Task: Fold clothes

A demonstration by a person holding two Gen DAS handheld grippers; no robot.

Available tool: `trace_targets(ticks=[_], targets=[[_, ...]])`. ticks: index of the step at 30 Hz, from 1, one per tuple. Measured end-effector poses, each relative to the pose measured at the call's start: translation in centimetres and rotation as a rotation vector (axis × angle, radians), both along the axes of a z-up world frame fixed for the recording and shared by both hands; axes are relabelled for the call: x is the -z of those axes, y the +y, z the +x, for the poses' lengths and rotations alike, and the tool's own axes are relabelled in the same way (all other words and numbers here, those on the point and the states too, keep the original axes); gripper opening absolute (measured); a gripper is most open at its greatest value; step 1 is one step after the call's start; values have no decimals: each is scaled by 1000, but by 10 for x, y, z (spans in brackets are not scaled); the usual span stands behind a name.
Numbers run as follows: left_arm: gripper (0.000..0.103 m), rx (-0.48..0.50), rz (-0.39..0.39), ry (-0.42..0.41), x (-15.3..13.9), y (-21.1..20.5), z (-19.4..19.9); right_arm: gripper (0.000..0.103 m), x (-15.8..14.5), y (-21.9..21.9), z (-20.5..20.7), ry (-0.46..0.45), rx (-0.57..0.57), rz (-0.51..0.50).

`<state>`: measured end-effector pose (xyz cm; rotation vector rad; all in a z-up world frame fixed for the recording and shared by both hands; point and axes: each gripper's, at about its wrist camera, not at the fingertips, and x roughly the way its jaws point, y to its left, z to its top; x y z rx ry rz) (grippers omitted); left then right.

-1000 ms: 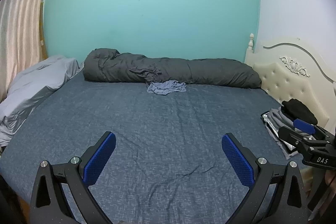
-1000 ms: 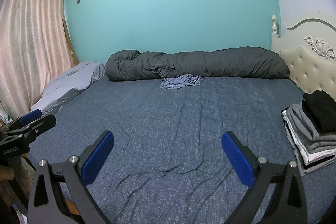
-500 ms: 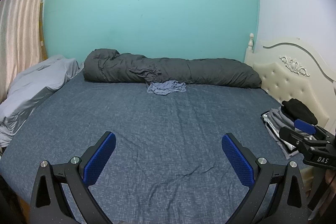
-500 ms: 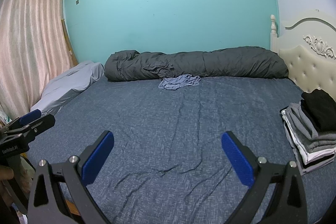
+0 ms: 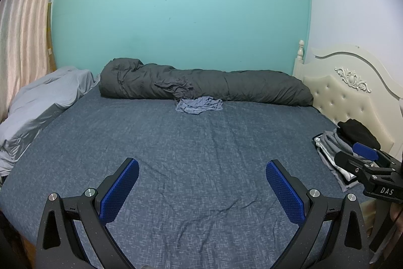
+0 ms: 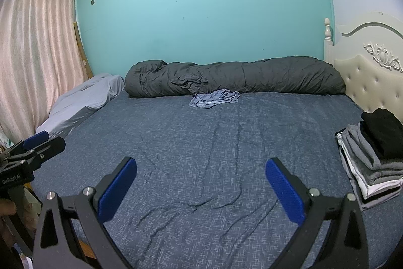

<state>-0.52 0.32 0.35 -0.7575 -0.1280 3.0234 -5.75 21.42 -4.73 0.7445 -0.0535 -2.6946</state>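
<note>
The left tongs are held above the near edge of the bed, with both blue-padded fingers spread wide apart and nothing between them. The right tongs are held in the same attitude, jaws likewise spread wide and empty, above the near part of the blue patterned bed sheet. In the left wrist view the right tongs appear at the right border, in front of the stack of folded clothes; in the right wrist view the left tongs appear at the left border, with part of a hand visible beneath them. The unfolded item, a crumpled light blue garment, lies on the sheet at the far side of the bed, touching the front edge of the rolled dark grey duvet and roughly centred along its length. It is well apart from both tongs. The duvet runs along the teal wall across the full width of the bed. The stack of folded clothes sits at the right edge of the bed, just beside the cream padded headboard; it consists of grey and white layers with a black garment on top. A light grey pillow or bundle lies at the far left corner of the bed, near the pink curtain. The sheet between the tongs and the crumpled garment shows shallow wrinkles.
</note>
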Motion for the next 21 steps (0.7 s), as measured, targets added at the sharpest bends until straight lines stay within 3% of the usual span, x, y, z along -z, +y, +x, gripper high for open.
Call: trace_targets(ticks=[21], targets=[[103,-2,3,-5,-1,-2,-5,103,-2,-2,-3,-1,-1,5]])
